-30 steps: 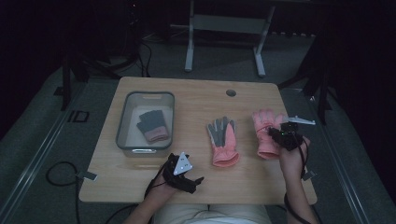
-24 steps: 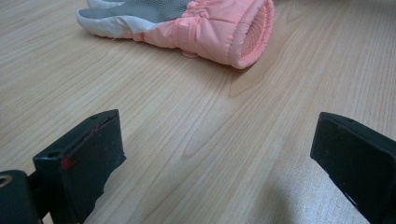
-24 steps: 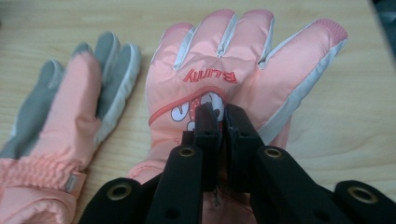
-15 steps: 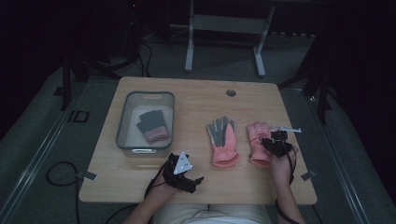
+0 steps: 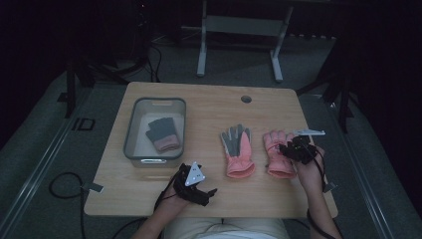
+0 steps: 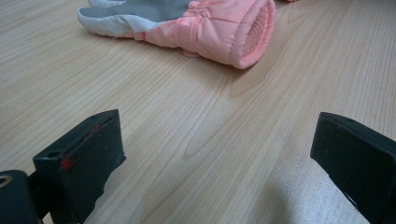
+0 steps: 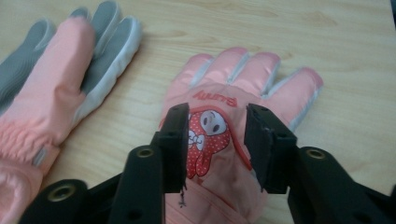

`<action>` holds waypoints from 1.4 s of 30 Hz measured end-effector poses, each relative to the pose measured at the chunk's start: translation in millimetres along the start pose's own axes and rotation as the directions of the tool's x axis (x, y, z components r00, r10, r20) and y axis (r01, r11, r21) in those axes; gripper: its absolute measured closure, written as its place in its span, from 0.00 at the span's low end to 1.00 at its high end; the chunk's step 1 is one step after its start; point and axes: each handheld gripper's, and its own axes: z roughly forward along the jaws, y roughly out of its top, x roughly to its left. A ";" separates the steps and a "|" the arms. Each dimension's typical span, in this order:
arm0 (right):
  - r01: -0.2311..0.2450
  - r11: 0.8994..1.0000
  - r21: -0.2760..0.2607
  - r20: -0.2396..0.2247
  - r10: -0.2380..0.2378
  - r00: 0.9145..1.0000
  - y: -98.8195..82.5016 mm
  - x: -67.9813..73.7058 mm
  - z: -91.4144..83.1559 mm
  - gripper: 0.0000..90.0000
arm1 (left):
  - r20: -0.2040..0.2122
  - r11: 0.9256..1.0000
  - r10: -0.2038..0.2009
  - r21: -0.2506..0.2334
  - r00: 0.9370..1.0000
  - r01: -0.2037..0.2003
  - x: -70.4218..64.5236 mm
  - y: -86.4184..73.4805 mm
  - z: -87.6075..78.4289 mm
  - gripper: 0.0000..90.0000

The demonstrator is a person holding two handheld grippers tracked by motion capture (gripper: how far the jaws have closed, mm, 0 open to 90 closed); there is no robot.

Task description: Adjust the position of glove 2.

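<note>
The right gripper (image 7: 216, 149), its jaws just opened and parted over the pink padded glove with a cartoon patch (image 7: 224, 140) at the high view's lower right, has seemingly released it on the wooden surface (image 5: 209, 107); next, lifting clear.

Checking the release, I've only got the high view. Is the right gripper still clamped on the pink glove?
Observer: No. In the right gripper view the right gripper has just been opening; its jaws stand apart over the pink glove, pads not pressing it.
Operator: Which side of that glove is up?
Observer: The back: a cartoon patch faces up between the jaws.
Operator: Left gripper?
Observer: The left gripper is open, bare table between its jaws, the other glove's cuff lying ahead.
</note>
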 end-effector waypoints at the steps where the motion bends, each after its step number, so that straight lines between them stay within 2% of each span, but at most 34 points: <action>1: 0.043 0.999 0.001 -0.009 -0.043 0.999 1.1 0.2 0.6 0.65 | 0.000 1.000 -0.003 -0.002 1.000 0.003 -0.1 0.0 0.1 0.02; 2: 0.080 0.997 0.002 -0.019 -0.080 0.997 1.5 0.3 2.2 0.64 | 0.003 1.000 -0.004 0.000 1.000 0.004 0.2 0.0 0.1 0.02; 3: 0.080 0.997 0.002 -0.019 -0.080 0.997 1.5 0.3 2.2 0.64 | 0.003 1.000 -0.004 0.000 1.000 0.004 0.2 0.0 0.1 0.02; 4: 0.104 0.994 0.014 -0.006 -0.104 0.995 1.4 0.7 4.6 0.65 | 0.003 1.000 -0.006 0.000 1.000 0.006 0.3 0.0 0.2 0.02; 5: 0.137 0.990 0.031 -0.030 -0.136 0.990 -0.1 1.2 10.1 0.64 | 0.004 1.000 -0.008 0.000 1.000 0.008 0.4 0.1 0.3 0.02; 6: 0.167 0.983 0.071 -0.013 -0.166 0.986 -4.2 2.3 18.8 0.63 | 0.004 1.000 -0.011 0.000 1.000 0.011 0.3 0.1 0.4 0.02; 7: 0.167 0.983 0.071 -0.013 -0.166 0.986 -4.2 2.3 18.8 0.63 | 0.003 1.000 -0.009 0.000 1.000 0.009 0.3 0.1 0.4 0.02; 8: 0.164 0.983 0.079 -0.006 -0.164 0.986 -10.3 2.8 26.9 0.64 | 0.003 1.000 -0.006 0.000 1.000 0.006 0.3 0.1 0.2 0.02; 10: 0.143 0.987 0.066 0.002 -0.144 0.990 -14.7 3.1 31.6 0.68 | 0.000 1.000 -0.003 -0.001 1.000 0.003 -0.1 0.0 0.2 0.02; 12: 0.126 0.990 0.065 0.007 -0.127 0.992 -15.9 3.3 33.4 0.75 | 0.000 1.000 -0.002 0.001 1.000 0.002 -0.1 0.1 0.2 0.02; 14: 0.131 0.989 0.067 0.009 -0.132 0.991 -16.0 4.2 34.1 0.78 | 0.001 1.000 0.001 0.003 1.000 -0.001 -0.2 0.1 0.2 0.03; 15: 0.121 0.990 0.071 0.017 -0.123 0.992 -16.0 5.4 35.6 0.85 | 0.000 1.000 0.002 0.003 1.000 -0.002 -0.3 0.1 0.2 0.02; 19: 0.099 0.993 0.067 0.021 -0.100 0.995 -16.2 6.6 35.7 0.91 | 0.001 1.000 0.001 -0.001 1.000 -0.001 -0.3 -0.1 0.0 0.02; 21: 0.056 0.997 0.061 -0.008 -0.056 0.998 -14.8 1.4 33.5 0.93 | 0.003 1.000 0.000 0.002 1.000 0.000 0.1 0.1 0.2 0.02; 23: 0.022 0.998 0.062 -0.017 -0.021 1.000 -11.6 -0.9 29.5 0.94 | 0.002 1.000 -0.003 0.003 1.000 0.003 0.1 0.1 0.4 0.02; 25: 0.017 0.998 0.061 -0.013 -0.016 1.000 -8.8 -0.4 26.5 0.95 | 0.002 1.000 -0.003 0.004 1.000 0.003 0.1 0.2 0.4 0.02; 26: 0.012 0.999 0.040 -0.011 -0.011 1.000 0.6 4.3 15.2 0.95 | 0.002 1.000 -0.001 0.003 1.000 0.001 0.2 0.1 0.2 0.02; 27: 0.012 0.999 0.040 -0.011 -0.011 1.000 0.6 4.3 15.2 0.95 | 0.002 1.000 -0.001 0.003 1.000 0.001 0.2 0.1 0.2 0.02; 28: 0.004 1.000 0.000 -0.018 -0.004 1.000 12.6 11.1 1.7 0.95 | 0.003 1.000 0.001 0.002 1.000 -0.001 0.1 0.1 0.1 0.02; 29: 0.004 1.000 0.000 -0.018 -0.004 1.000 12.6 11.1 1.7 0.95 | 0.003 1.000 0.001 0.002 1.000 -0.001 0.1 0.1 0.1 0.02; 32: 0.006 0.998 -0.059 -0.022 -0.008 1.000 32.5 23.6 -17.8 0.95 | 0.002 1.000 0.001 0.000 1.000 -0.001 -0.7 0.1 0.5 0.02; 35: 0.006 0.992 -0.123 -0.045 -0.012 0.999 56.7 45.7 -37.2 0.95 | 0.002 1.000 0.004 0.003 1.000 -0.004 -0.4 0.2 0.5 0.02; 38: -0.001 0.988 -0.152 -0.075 -0.011 0.997 68.9 66.9 -43.1 0.95 | 0.002 1.000 0.005 0.003 1.000 -0.005 -0.3 0.2 0.5 0.02; 42: 0.046 0.986 -0.159 -0.109 -0.063 0.992 76.4 98.9 -41.0 0.95 | 0.001 1.000 0.009 -0.002 1.000 -0.009 -0.9 0.0 0.1 0.02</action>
